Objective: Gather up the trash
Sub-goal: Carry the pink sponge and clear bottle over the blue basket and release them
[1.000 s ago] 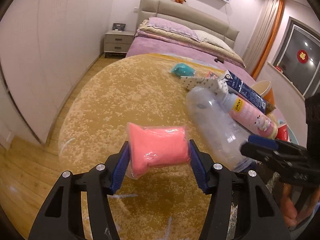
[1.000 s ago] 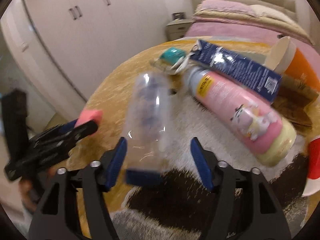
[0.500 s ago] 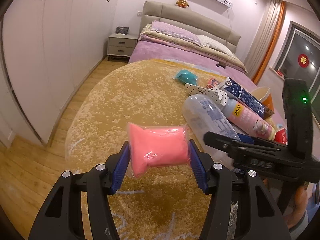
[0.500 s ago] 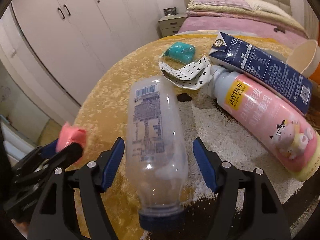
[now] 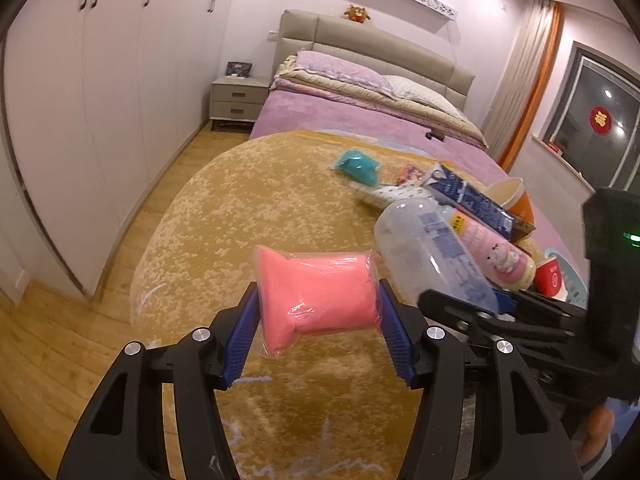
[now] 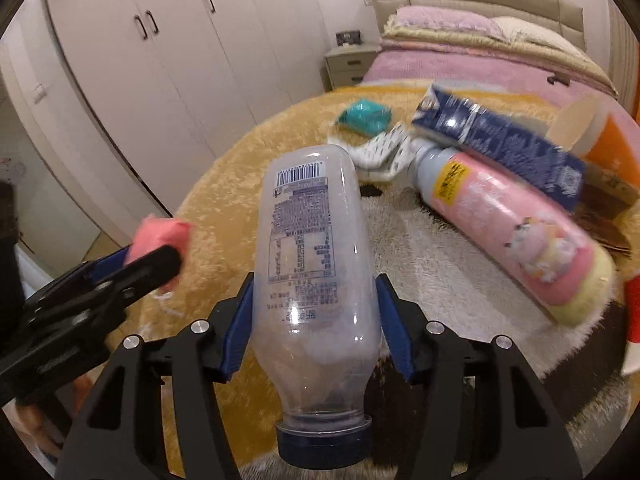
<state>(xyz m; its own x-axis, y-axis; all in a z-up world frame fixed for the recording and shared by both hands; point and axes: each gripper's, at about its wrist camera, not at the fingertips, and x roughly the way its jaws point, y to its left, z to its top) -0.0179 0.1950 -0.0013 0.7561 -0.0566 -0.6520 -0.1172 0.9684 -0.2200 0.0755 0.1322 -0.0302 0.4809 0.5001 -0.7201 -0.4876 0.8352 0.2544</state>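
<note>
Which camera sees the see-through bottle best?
The right wrist view: the clear bottle fills the middle, label and blue cap showing, held by the right tool. The left wrist view shows it sideways, partly hidden.

Bedroom behind us
We see a bed upper centre, nightstand and wardrobe left.

A home bedroom: made bed, nightstand, white wardrobes.
</note>
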